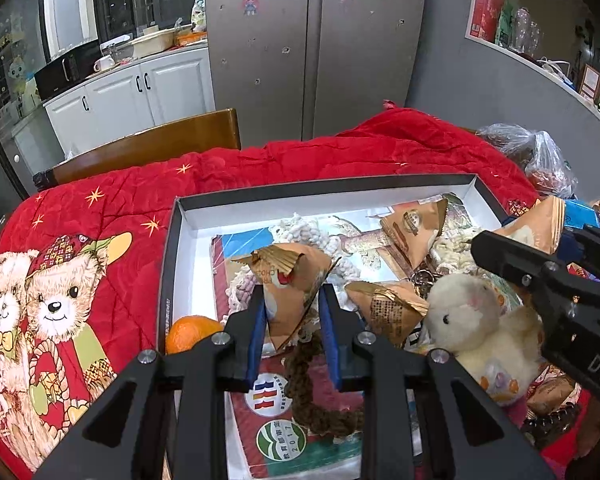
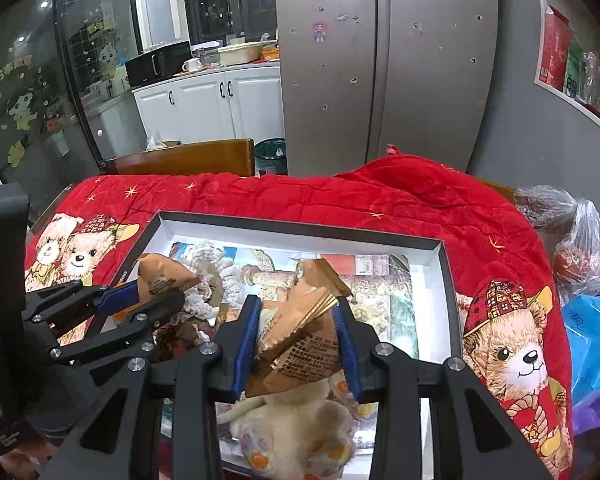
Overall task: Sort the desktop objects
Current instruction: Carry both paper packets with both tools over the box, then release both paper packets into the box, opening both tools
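My left gripper clamped on tan pyramid snack packet; crimped gold seal points up and away from fingers, long axis roughly upright. My right gripper clamped on second tan packet, printed face toward camera, gold seal tilted up-right. Both over white-lined box on red bear blanket. Below left fingers: book, brown braided rope, orange at left. White plush toy under right fingers, crowding drop space.
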Motion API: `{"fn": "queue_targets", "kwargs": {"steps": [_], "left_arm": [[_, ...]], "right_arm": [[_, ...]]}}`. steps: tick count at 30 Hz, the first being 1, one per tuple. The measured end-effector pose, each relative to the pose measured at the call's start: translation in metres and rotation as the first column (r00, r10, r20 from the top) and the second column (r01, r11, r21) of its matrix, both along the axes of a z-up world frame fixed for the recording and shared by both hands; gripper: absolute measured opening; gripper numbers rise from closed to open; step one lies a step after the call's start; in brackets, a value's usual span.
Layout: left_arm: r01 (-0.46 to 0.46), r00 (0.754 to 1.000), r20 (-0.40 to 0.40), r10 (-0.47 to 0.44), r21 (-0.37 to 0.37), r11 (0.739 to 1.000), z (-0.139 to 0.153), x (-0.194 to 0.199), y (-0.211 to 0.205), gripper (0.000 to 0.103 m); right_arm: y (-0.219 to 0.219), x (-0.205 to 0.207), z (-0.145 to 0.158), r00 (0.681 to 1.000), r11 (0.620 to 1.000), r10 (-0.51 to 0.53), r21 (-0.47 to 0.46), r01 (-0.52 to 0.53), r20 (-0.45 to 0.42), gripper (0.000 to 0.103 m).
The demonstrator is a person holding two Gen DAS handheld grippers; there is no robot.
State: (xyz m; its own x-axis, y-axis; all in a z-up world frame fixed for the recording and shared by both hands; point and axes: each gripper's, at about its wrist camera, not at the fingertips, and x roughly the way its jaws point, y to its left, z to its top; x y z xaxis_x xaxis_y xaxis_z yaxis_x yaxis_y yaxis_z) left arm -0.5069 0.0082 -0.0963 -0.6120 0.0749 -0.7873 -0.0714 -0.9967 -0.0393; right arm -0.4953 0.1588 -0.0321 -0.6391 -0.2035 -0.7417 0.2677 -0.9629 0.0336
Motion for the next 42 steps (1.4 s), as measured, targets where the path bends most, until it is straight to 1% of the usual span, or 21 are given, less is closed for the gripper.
{"fn": "queue_targets", "kwargs": {"steps": [3, 4, 5, 6, 7, 8, 9, 10, 12, 14, 18, 23, 33, 42], "left_arm": [[-0.005, 1.0, -0.001, 0.005, -0.015, 1.0, -0.001, -0.001, 0.0, 0.031], [-0.007, 1.0, -0.001, 0.007, -0.027, 1.0, -0.001, -0.002, 0.001, 0.038], [-0.01, 1.0, -0.003, 0.009, -0.038, 0.999, -0.001, -0.002, 0.002, 0.054], [-0.013, 1.0, -0.013, 0.013, -0.05, 0.999, 0.0, -0.001, 0.002, 0.064], [-0.018, 1.0, -0.02, 0.017, -0.056, 0.998, 0.002, -0.001, 0.001, 0.085], [-0.03, 0.999, -0.029, 0.028, -0.062, 0.998, 0.004, 0.0, 0.0, 0.096], [-0.041, 0.998, -0.042, 0.038, -0.063, 0.997, 0.007, 0.001, -0.001, 0.097], [-0.044, 0.998, -0.052, 0.041, -0.059, 0.997, 0.01, 0.001, -0.003, 0.097], [-0.051, 0.998, -0.05, 0.048, -0.055, 0.997, 0.014, 0.002, -0.006, 0.099], [-0.058, 0.997, -0.058, 0.055, -0.048, 0.997, 0.018, 0.003, -0.01, 0.1], [-0.065, 0.996, -0.061, 0.063, -0.036, 0.997, 0.021, 0.003, -0.013, 0.101], [-0.066, 0.996, -0.06, 0.063, -0.04, 0.997, 0.02, 0.004, -0.012, 0.101], [-0.099, 0.994, -0.044, 0.097, -0.043, 0.994, 0.016, 0.002, -0.022, 0.101], [-0.092, 0.995, -0.04, 0.09, -0.045, 0.995, 0.015, 0.001, -0.02, 0.101]], "right_arm": [[0.003, -0.001, 0.0, 1.0, 1.0, -0.004, -0.002, 0.004, 0.006, 0.037], [0.003, -0.002, -0.001, 1.0, 1.0, -0.002, -0.008, 0.002, 0.011, 0.037], [0.003, -0.002, -0.002, 1.0, 1.0, -0.001, -0.012, 0.001, 0.017, 0.038], [0.004, -0.003, -0.002, 1.0, 1.0, 0.0, -0.019, 0.0, 0.024, 0.041], [0.004, -0.004, -0.003, 0.999, 1.0, 0.005, -0.023, -0.004, 0.034, 0.051], [0.006, -0.005, -0.003, 0.999, 1.0, 0.007, -0.025, -0.006, 0.04, 0.058], [0.008, -0.004, -0.001, 0.999, 1.0, 0.0, -0.028, 0.001, 0.033, 0.069], [0.01, -0.003, 0.001, 1.0, 0.999, -0.009, -0.031, 0.01, 0.022, 0.073], [0.014, -0.002, 0.006, 1.0, 0.999, -0.022, -0.039, 0.022, 0.008, 0.074], [0.016, -0.001, 0.009, 1.0, 0.999, -0.025, -0.038, 0.025, 0.007, 0.078], [0.02, -0.001, 0.011, 0.999, 0.999, -0.035, -0.042, 0.036, 0.006, 0.079], [0.019, -0.001, 0.009, 0.999, 0.999, -0.03, -0.033, 0.03, 0.016, 0.079], [0.021, 0.001, 0.009, 0.999, 0.999, -0.023, -0.044, 0.024, 0.022, 0.079], [0.021, 0.002, 0.009, 0.999, 0.999, -0.024, -0.034, 0.025, 0.025, 0.079]]}}
